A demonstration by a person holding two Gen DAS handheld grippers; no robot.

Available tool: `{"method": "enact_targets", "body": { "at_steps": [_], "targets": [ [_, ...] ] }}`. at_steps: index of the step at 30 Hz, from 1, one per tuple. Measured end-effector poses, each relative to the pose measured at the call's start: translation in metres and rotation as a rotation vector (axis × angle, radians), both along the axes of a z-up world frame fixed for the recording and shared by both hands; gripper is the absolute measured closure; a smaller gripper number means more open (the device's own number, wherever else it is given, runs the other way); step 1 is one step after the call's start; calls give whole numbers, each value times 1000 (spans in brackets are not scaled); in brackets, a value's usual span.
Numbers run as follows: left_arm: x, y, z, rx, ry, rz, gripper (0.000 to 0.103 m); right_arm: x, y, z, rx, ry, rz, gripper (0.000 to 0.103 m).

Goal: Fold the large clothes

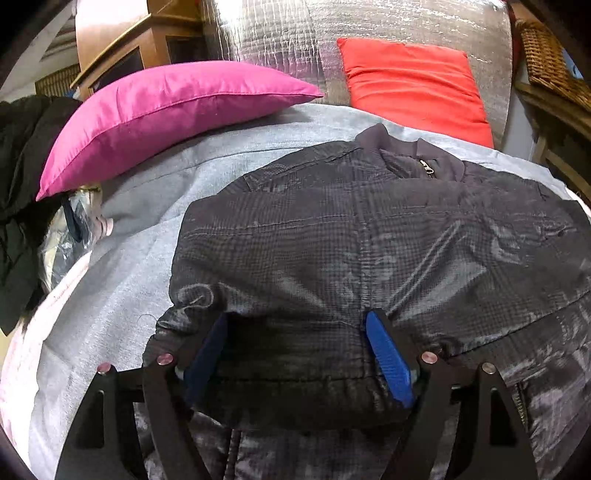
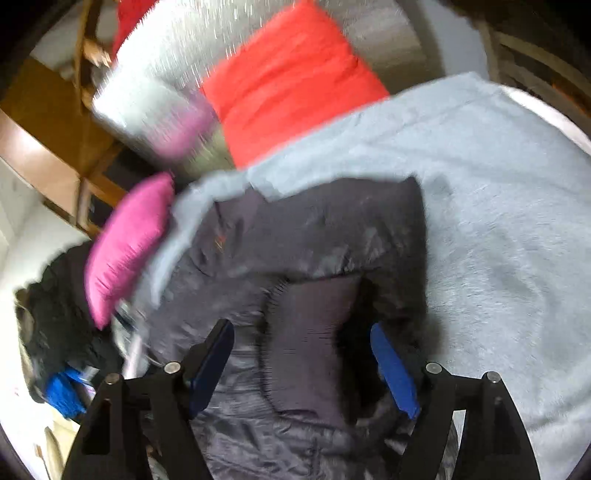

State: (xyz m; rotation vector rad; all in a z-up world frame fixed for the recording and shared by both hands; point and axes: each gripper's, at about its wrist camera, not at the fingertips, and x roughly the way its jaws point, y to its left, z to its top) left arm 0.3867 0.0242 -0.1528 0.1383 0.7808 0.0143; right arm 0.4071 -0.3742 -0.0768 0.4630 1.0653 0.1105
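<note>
A light grey blanket (image 1: 122,295) covers the bed-like surface and carries everything else. On it lies the dark checked jacket (image 1: 369,240), front side up and spread flat, its long axis running from the hem near the camera to the collar at the far end. The collar (image 1: 402,142) with its zip pull (image 1: 427,168) points away, toward a red cushion (image 1: 413,88) propped against a silvery quilted backing (image 1: 369,22). A magenta cushion (image 1: 159,114) sits to the left of the jacket, resting on the blanket's far-left part, with a heap of black clothing (image 1: 22,184) beyond it.

In the right wrist view, which is motion-blurred, a jacket sleeve ending in a ribbed cuff (image 2: 314,332) lies across the jacket body, the cuff toward the camera.

The left gripper (image 1: 295,354) has its blue-padded fingers spread wide on either side of the jacket's elasticated hem, not pinching it. The right gripper (image 2: 303,365) is likewise spread apart, its fingers flanking the cuff with clear gaps on both sides.
</note>
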Motion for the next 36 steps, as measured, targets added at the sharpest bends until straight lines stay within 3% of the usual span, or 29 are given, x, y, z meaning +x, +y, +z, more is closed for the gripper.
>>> {"method": "enact_targets", "body": {
  "at_steps": [1,3,5,6,8,9,11,12,14,17,20,24,26,28,32,36],
  "targets": [
    [0,-2,-1,5,-6,-2,24,5,11,-2,-79,22,30,88],
    [-3,-4,0,0,-13,-5,24,3,30,16,-222,-49,53,88],
    [-4,-4,-1,-7,-15,-12,24,-3,37,32,-304,-130,35,88],
    [-3,-4,-2,-4,-16,-12,24,-2,40,29,-339,-128,30,87],
    [-2,-5,-2,0,-12,-10,24,8,44,1,-368,-13,76,82],
    [-1,-4,-1,-3,-7,-13,24,6,45,-3,-371,-6,80,77],
    [-2,1,8,-29,8,-30,24,-6,39,6,-381,-56,14,61],
    [-4,5,15,-47,2,-34,24,-10,37,13,-386,-78,-34,36],
    [-16,16,37,-98,-71,-38,24,-24,38,36,-401,-169,-87,32],
    [-30,33,59,-143,-151,-12,20,-43,64,57,-299,-289,-2,32],
    [-26,42,49,-131,-112,22,20,-44,98,48,-170,-312,126,32],
    [-4,59,0,-76,78,97,20,-29,111,-8,-109,-173,133,32],
    [-6,69,-5,-130,81,105,18,-20,99,-38,-26,-93,89,33],
    [-7,73,4,-139,73,117,18,-21,95,-31,1,-115,72,34],
    [-14,68,36,-148,-57,156,19,-20,95,4,-22,-207,87,34],
    [-11,34,45,-165,-60,54,19,4,78,17,36,-245,25,34]
  ]
}}
